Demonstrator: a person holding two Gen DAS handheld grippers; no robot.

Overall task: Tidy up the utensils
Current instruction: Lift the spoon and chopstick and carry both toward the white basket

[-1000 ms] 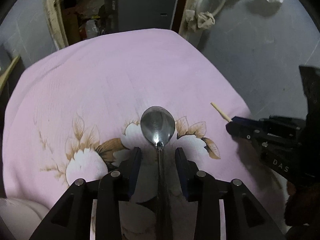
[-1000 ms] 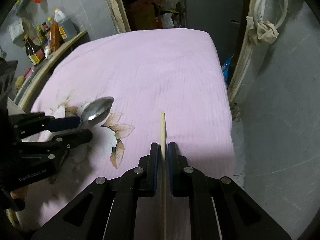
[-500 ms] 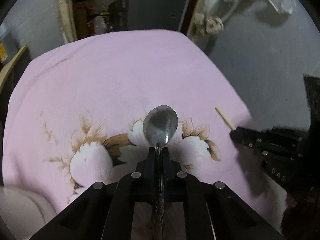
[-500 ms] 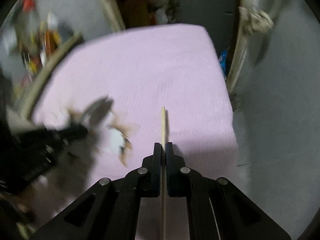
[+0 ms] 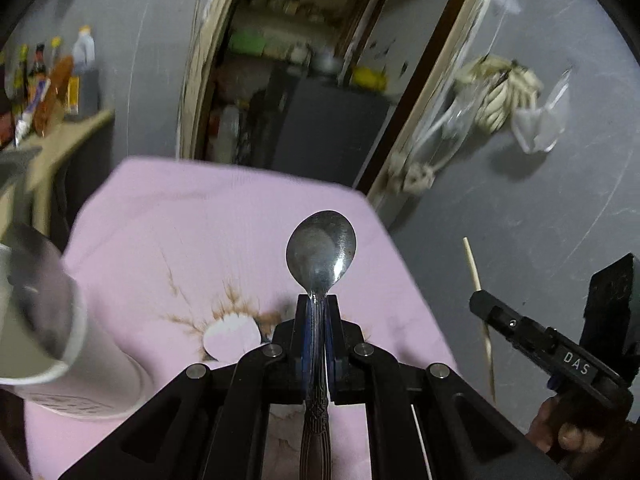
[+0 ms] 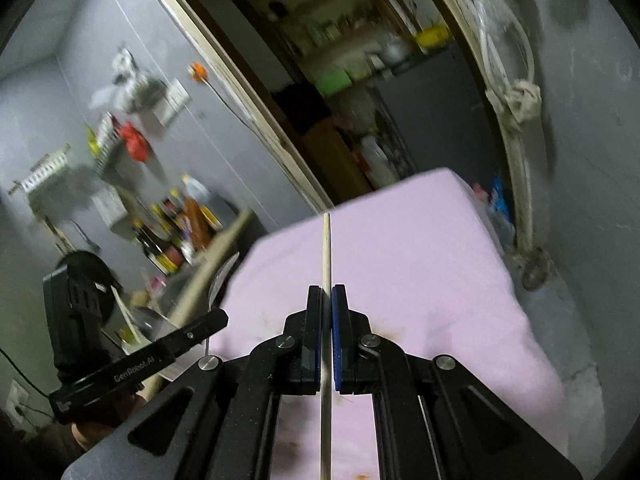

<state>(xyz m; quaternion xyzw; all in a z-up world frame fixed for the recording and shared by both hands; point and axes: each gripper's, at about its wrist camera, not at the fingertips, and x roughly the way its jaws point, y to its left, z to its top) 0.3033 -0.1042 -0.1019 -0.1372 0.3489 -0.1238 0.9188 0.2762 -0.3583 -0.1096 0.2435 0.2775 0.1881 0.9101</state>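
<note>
While lifted above the pink cloth (image 5: 224, 220), left jaws clamp spoon (image 5: 321, 248), right jaws clamp chopstick (image 6: 326, 256)

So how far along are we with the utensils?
Pickup looks done: the left claw is shut on the spoon and the right claw on the wooden stick, both held above the pink cloth. Nothing shows in the white cup yet. Left: dropping both in, probably there.
</note>
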